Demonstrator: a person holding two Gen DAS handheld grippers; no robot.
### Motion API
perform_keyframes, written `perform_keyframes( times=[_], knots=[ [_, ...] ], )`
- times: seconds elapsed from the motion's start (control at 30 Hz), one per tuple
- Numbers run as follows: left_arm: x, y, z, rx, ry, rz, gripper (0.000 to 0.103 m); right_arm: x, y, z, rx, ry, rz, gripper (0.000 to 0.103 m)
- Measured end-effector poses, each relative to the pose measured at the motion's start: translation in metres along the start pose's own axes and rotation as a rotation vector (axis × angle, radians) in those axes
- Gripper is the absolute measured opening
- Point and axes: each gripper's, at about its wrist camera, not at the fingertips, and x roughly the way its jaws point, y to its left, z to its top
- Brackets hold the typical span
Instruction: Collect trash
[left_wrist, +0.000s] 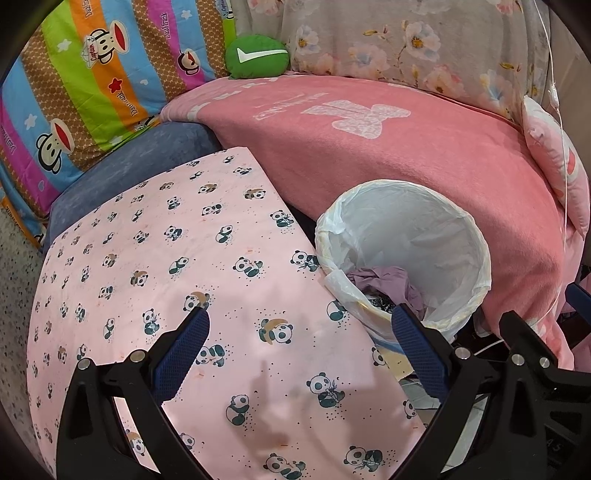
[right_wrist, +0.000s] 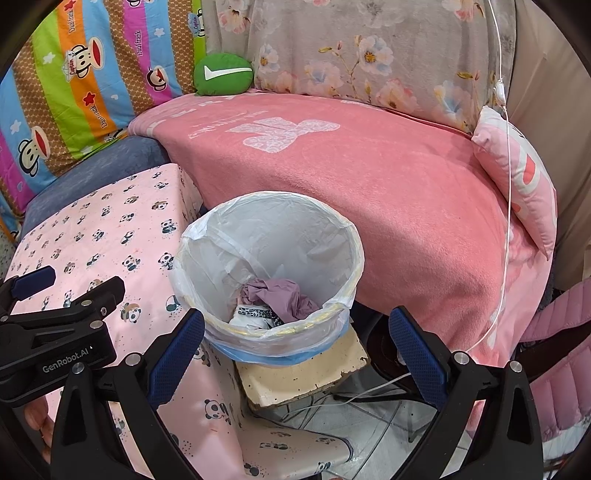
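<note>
A round bin with a white plastic liner (right_wrist: 266, 221) stands between the panda-cloth table (right_wrist: 110, 229) and the pink bed. Crumpled purple trash (right_wrist: 284, 295) and a black-and-white patterned scrap (right_wrist: 255, 314) lie at its bottom. My right gripper (right_wrist: 295, 332) is open and empty, just in front of the bin's near rim. My left gripper (left_wrist: 301, 332) is open and empty above the table (left_wrist: 184, 258), with the bin (left_wrist: 406, 229) at its right; the purple trash (left_wrist: 388, 280) shows inside. The left gripper also shows at the left edge of the right wrist view (right_wrist: 70, 284).
A pink blanket (right_wrist: 369, 177) covers the bed behind the bin. A green cushion (right_wrist: 223, 74), a striped cartoon quilt (right_wrist: 74, 92) and a floral cover (right_wrist: 369, 55) lie at the back. A pink pillow (right_wrist: 517, 173) and a white cable (right_wrist: 508, 184) are right. A cream block (right_wrist: 303, 376) sits under the bin.
</note>
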Motion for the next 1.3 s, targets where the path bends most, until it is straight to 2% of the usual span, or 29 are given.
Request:
perform_keyframes(
  times=[1.3],
  knots=[
    [0.0010, -0.0009, 0.0019, 0.008, 0.005, -0.012, 0.095, 0.0008, -0.0034, -0.0002, 0.007, -0.001, -0.005, 0.099]
  ],
)
